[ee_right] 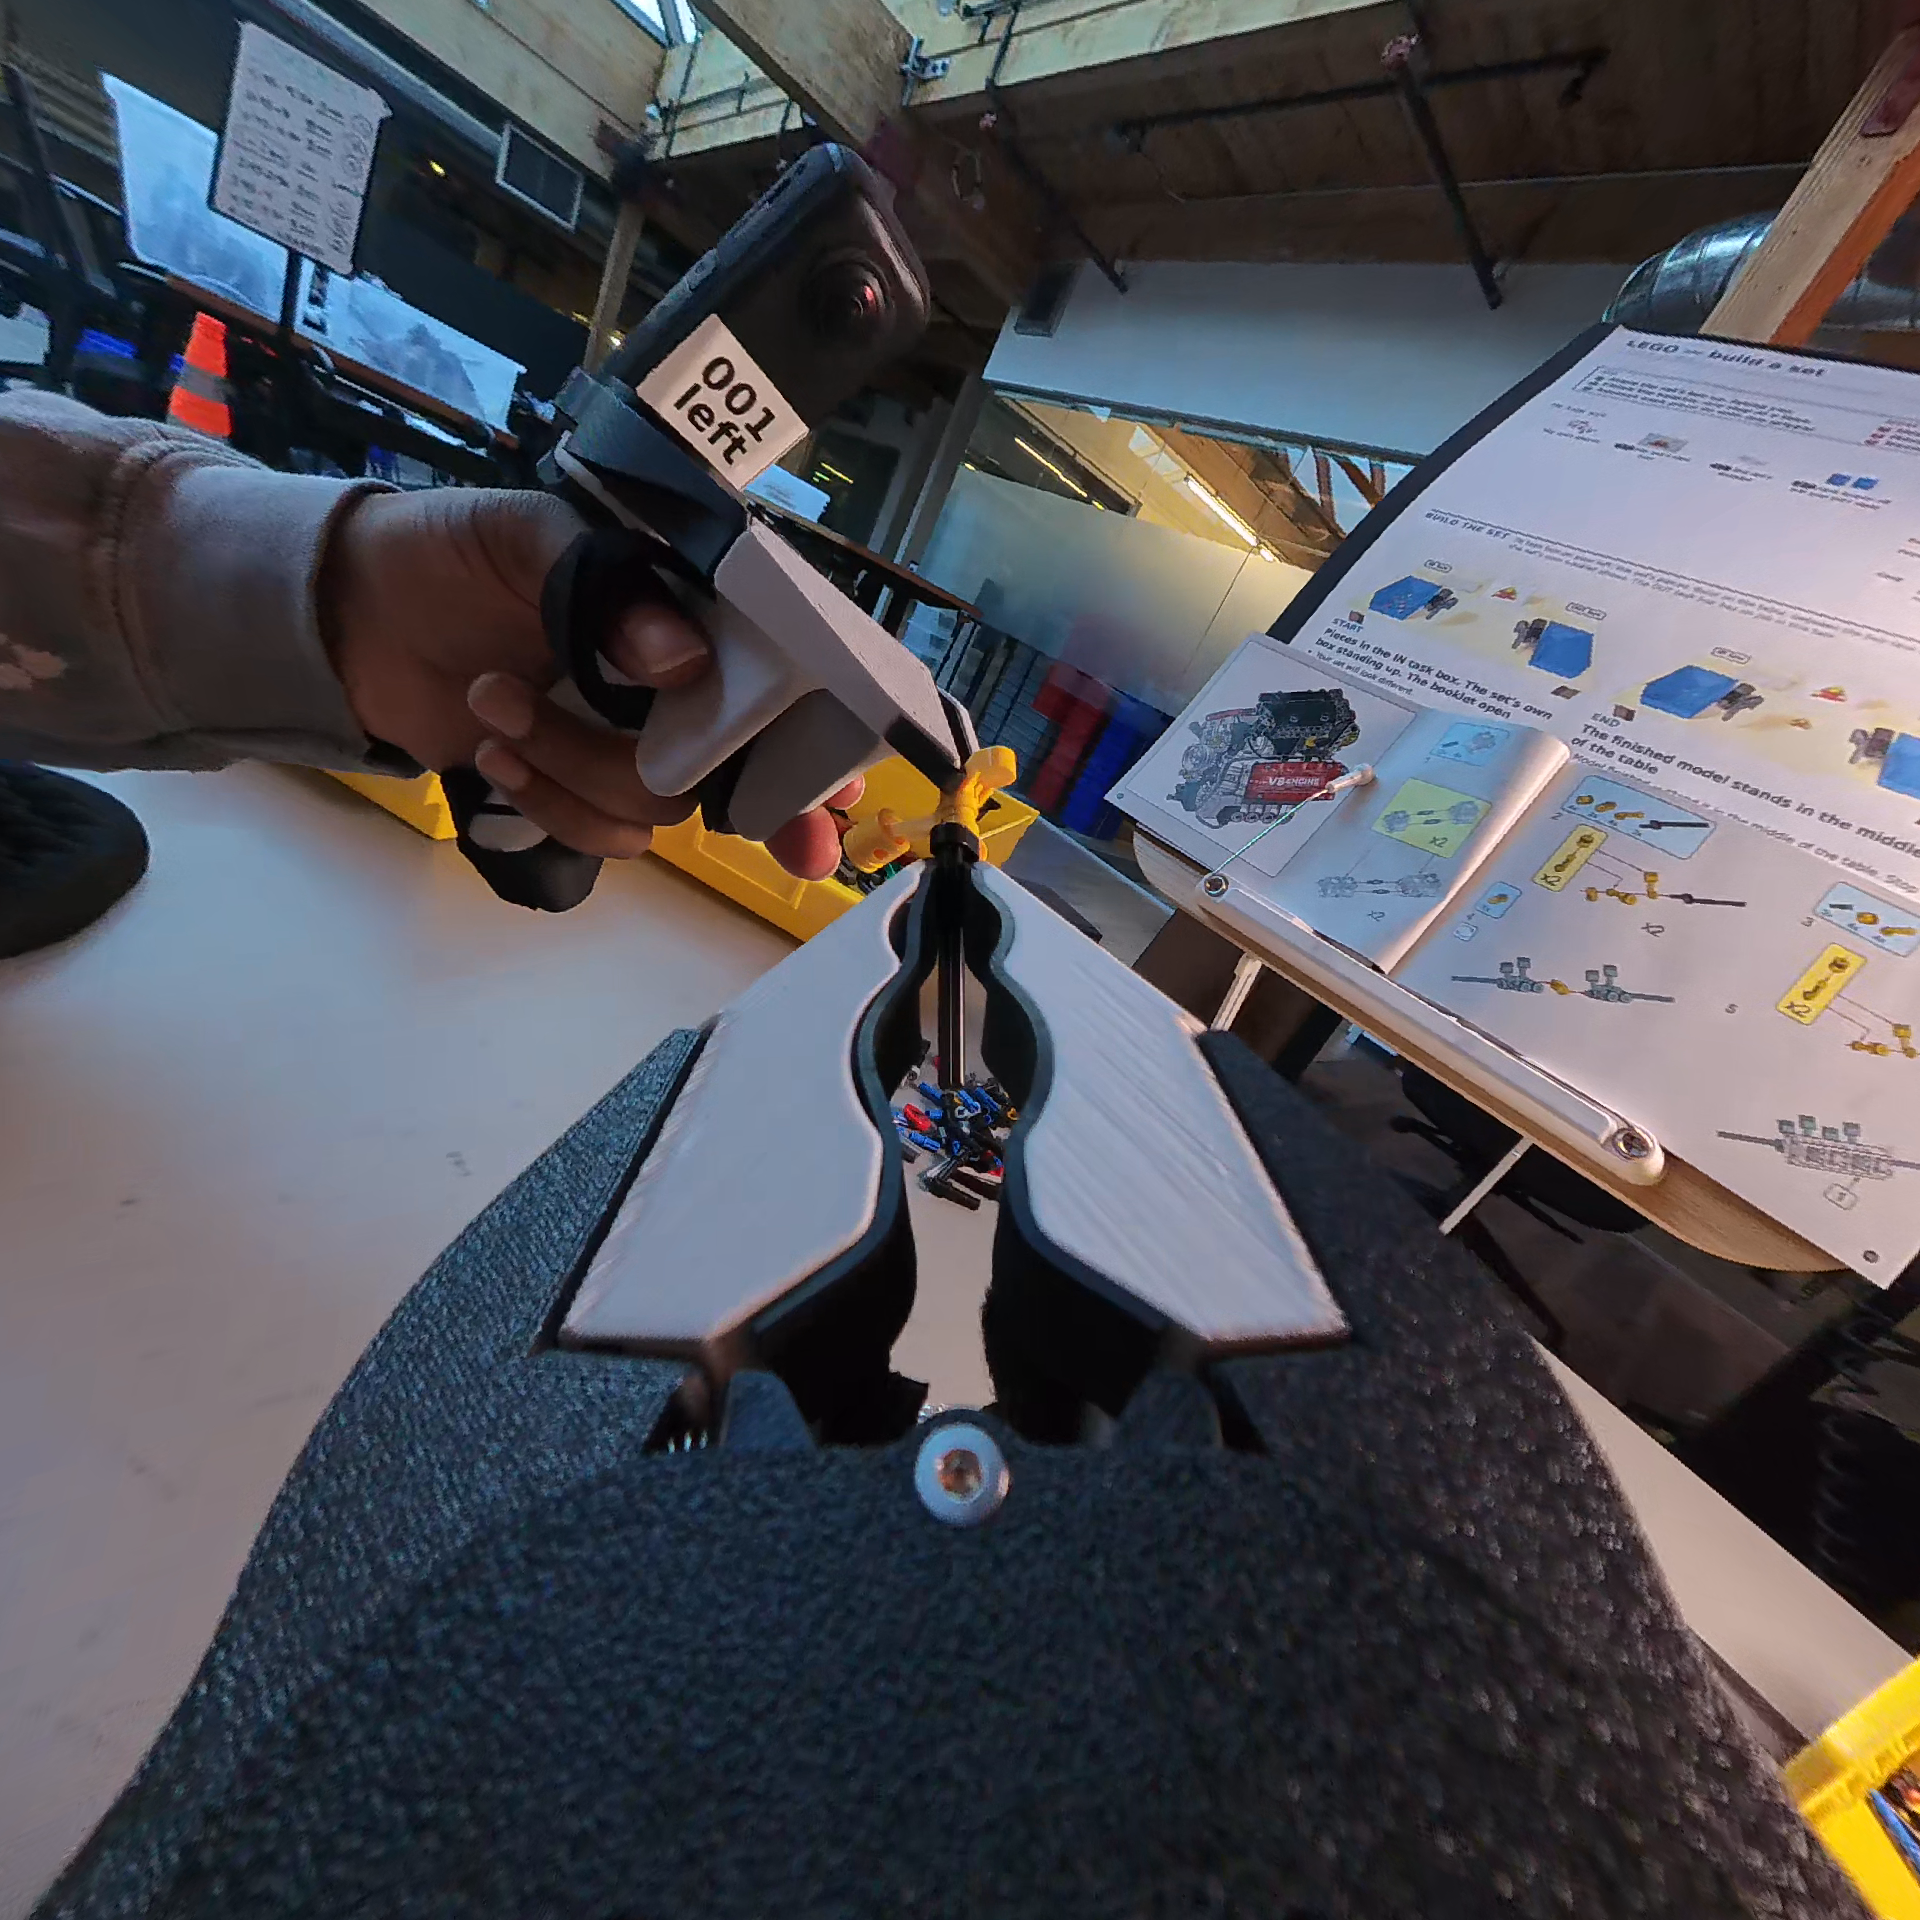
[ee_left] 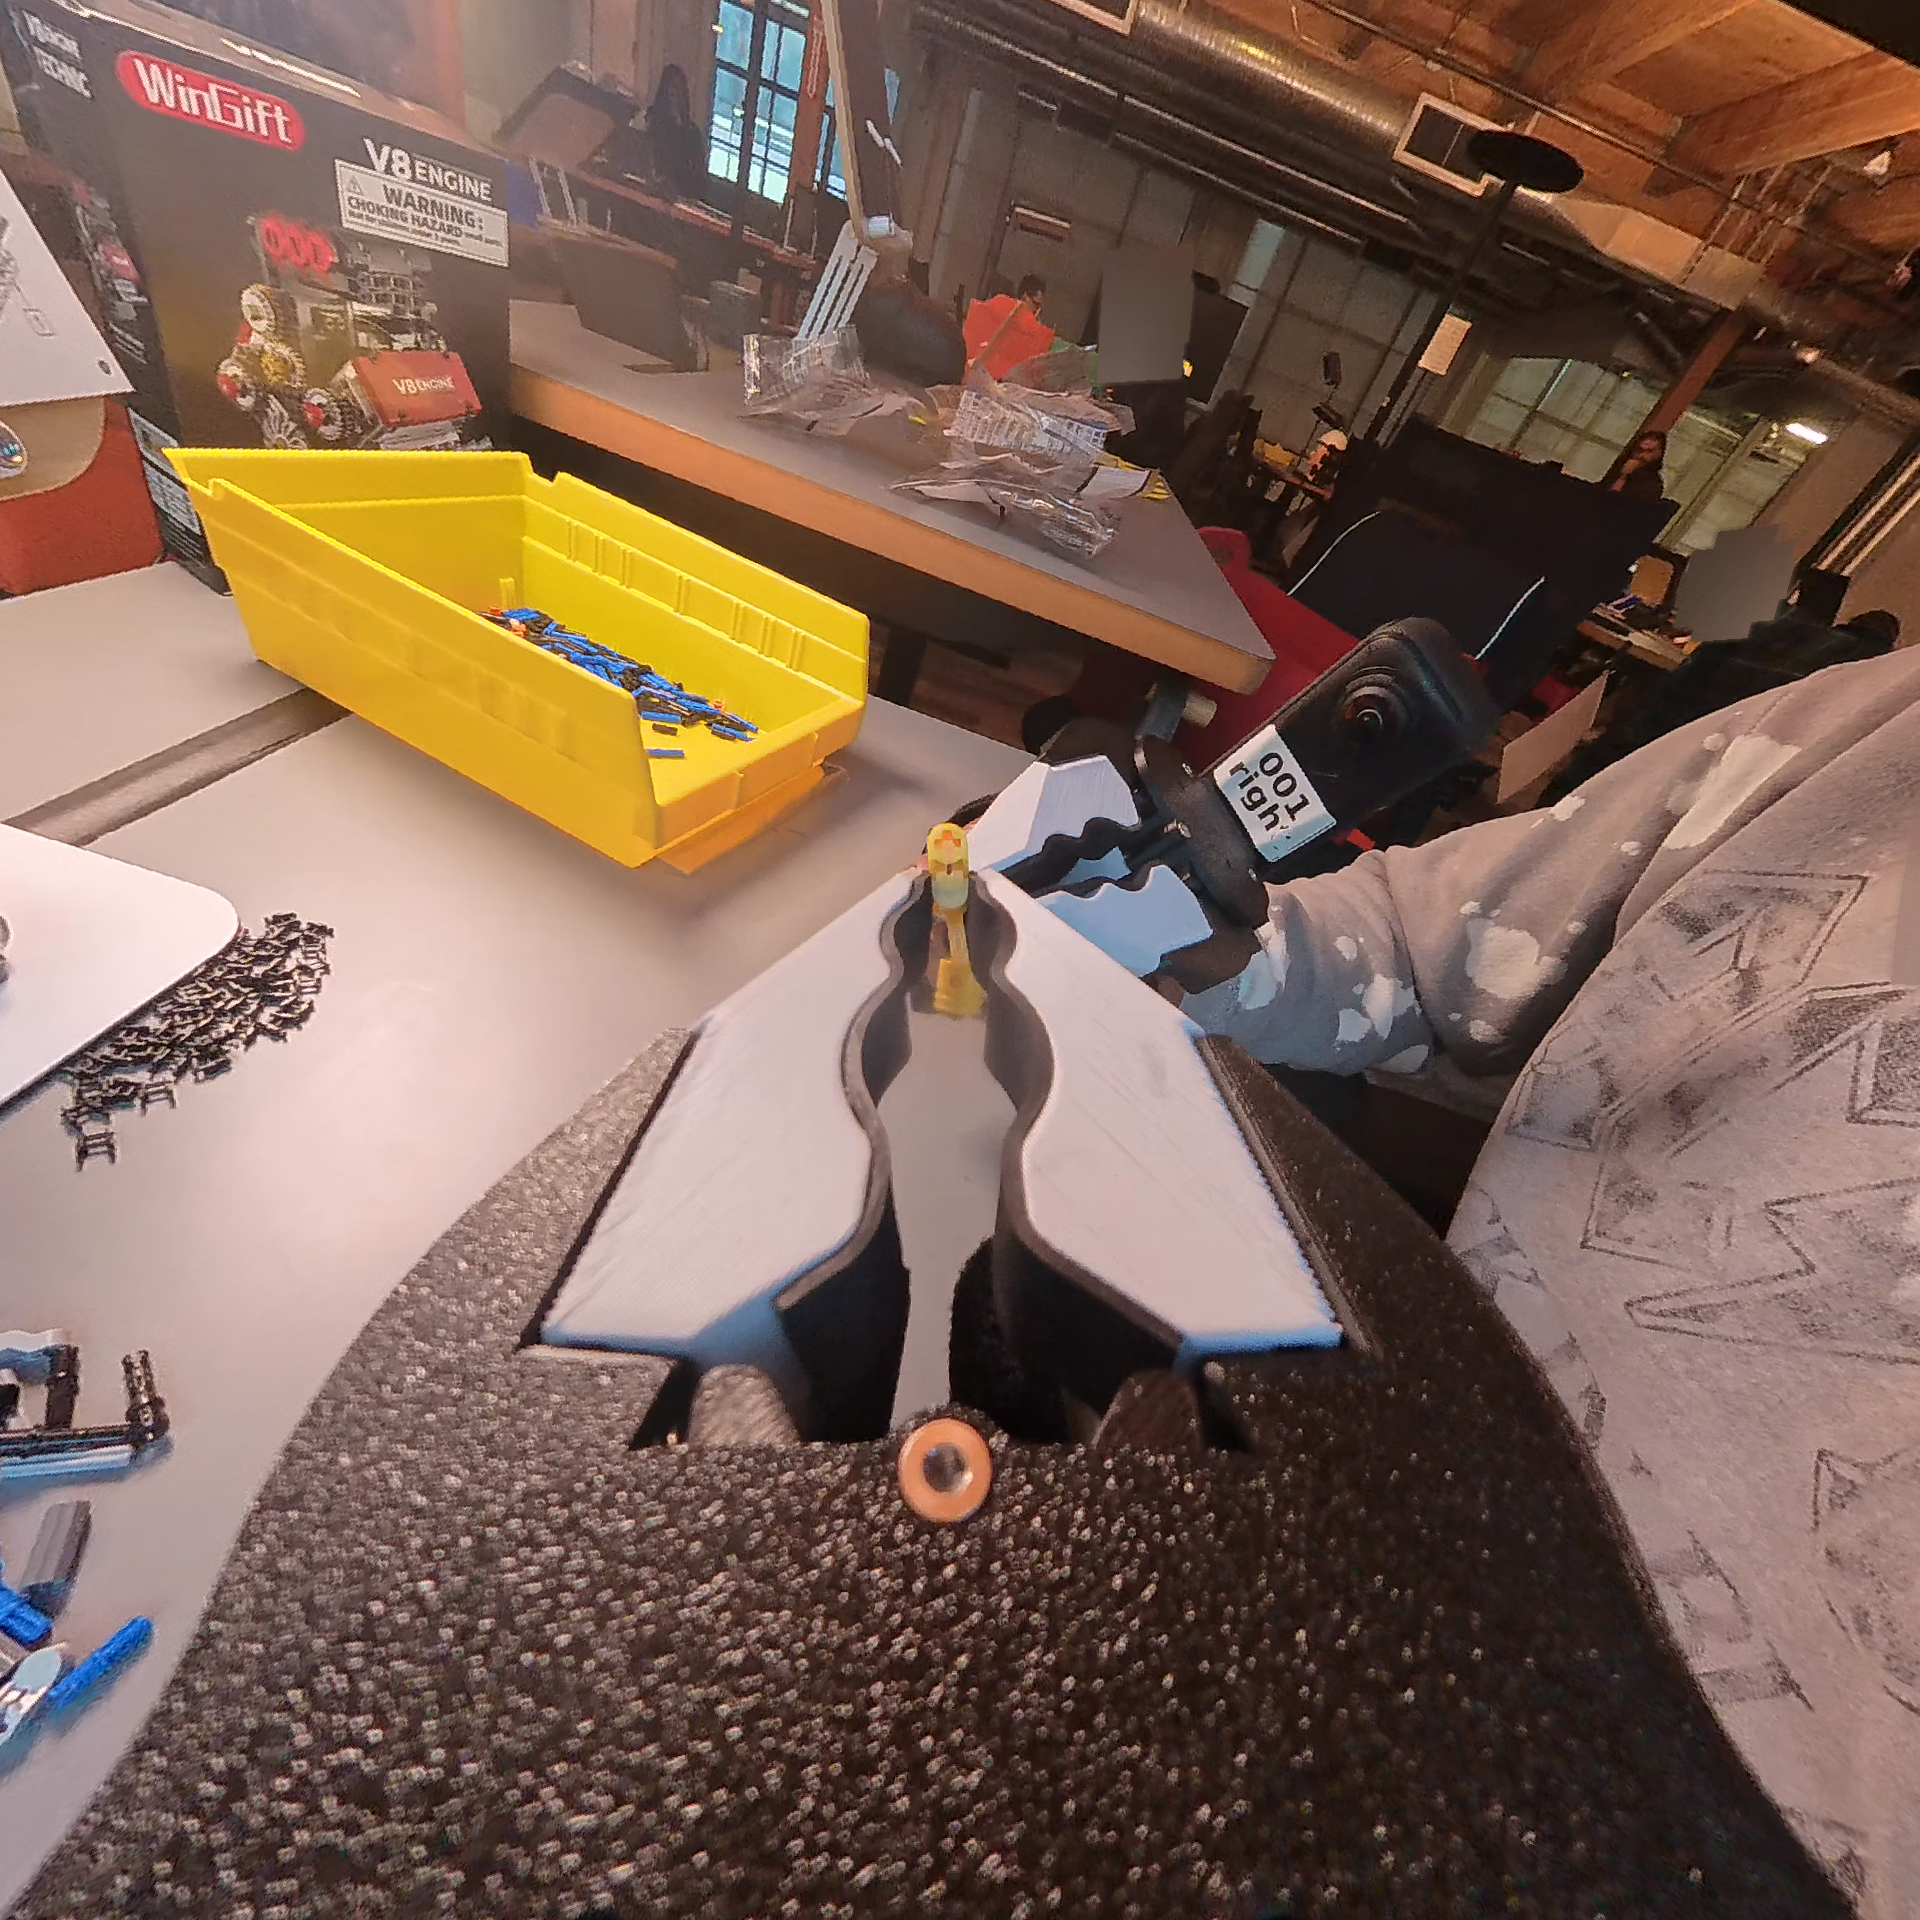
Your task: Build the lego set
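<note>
My left gripper (ee_left: 951, 883) is shut on a small yellow rod-shaped piece (ee_left: 948, 935), which stands upright between its fingertips above the grey table (ee_left: 416, 1091). My right gripper (ee_right: 951, 878) is shut on a thin black axle (ee_right: 950, 977) that points up. The yellow piece (ee_right: 961, 800) sits at the axle's top end. In the right wrist view the left gripper (ee_right: 951, 764), held by a hand (ee_right: 468, 644), pinches that yellow piece from above. In the left wrist view the right gripper (ee_left: 997, 862) meets the piece from the right.
A yellow bin (ee_left: 343, 582) holds blue and black pins. A dark kit box (ee_left: 291, 260) stands behind it. Black pins (ee_left: 208, 1018) and blue parts (ee_left: 62, 1455) lie to the left. An open instruction booklet (ee_right: 1558, 831) rests on a slanted stand. Loose pins (ee_right: 956, 1122) lie under the right gripper.
</note>
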Demonstrator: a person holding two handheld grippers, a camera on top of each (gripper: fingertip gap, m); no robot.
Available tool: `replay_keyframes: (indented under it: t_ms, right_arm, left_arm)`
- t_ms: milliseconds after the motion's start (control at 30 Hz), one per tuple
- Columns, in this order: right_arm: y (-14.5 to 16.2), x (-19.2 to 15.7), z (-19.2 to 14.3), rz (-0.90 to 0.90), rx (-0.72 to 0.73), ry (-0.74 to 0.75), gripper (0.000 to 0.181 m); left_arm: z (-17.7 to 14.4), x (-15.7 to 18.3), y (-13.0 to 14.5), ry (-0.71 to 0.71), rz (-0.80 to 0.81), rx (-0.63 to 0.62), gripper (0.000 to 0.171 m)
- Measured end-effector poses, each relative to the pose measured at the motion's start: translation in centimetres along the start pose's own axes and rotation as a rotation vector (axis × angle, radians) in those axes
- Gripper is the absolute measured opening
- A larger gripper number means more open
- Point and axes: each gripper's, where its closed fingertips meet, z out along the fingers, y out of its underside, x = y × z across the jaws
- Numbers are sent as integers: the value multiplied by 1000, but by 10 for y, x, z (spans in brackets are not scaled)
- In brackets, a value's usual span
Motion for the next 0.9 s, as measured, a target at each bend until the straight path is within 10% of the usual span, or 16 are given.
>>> replay_keyframes:
  t_ms: [900]
  right_arm:
    - [21, -7, 1, -23, -45, -26, 4]
  left_arm:
    - [2, -11, 22, -82, 138, -37, 8]
